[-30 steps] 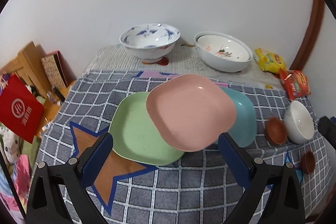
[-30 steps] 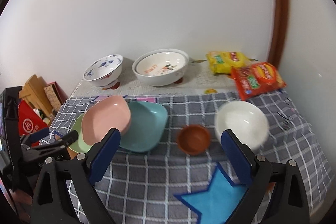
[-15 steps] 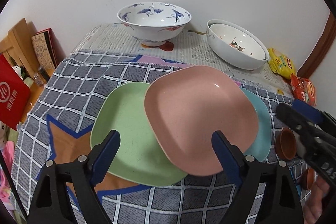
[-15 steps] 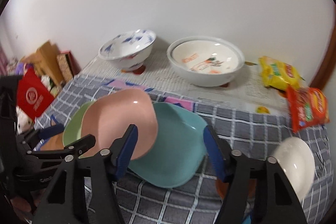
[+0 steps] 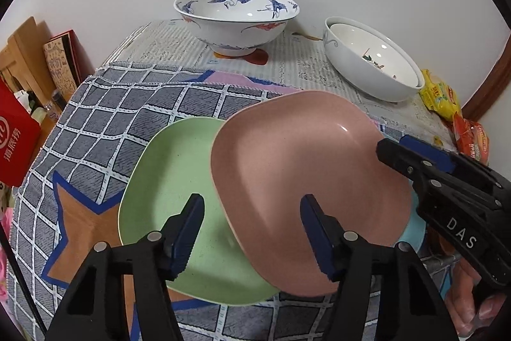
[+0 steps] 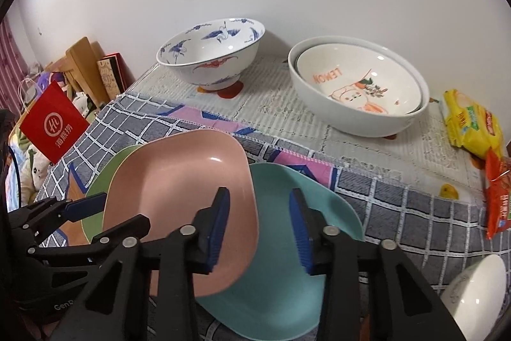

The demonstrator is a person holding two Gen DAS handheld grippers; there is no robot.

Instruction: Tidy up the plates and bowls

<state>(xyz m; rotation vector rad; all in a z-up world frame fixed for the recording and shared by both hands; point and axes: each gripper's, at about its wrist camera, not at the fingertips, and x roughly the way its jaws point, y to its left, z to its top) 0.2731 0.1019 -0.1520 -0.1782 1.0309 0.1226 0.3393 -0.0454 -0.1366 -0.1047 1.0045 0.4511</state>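
Observation:
Three square plates overlap on the checked cloth: a green plate, a pink plate on top, and a teal plate under its right side. My left gripper straddles the pink plate's left rim, one finger over the green plate. Its jaws are closing, and the pads are clear of the rim. My right gripper straddles the pink plate's right rim above the teal plate. Its jaws are closing too, without a visible grip. Each gripper also appears in the other's view, the right gripper and the left gripper.
A blue-and-white crane bowl and two nested white bowls stand at the back by the wall. A small white bowl sits near right. Yellow and orange snack packets lie far right. A red bag hangs beyond the table's left edge.
Both grippers came down and in toward the pink plate, the right one sweeping left from the small bowls. Both pairs of jaws have narrowed markedly around the pink plate's opposite rims.

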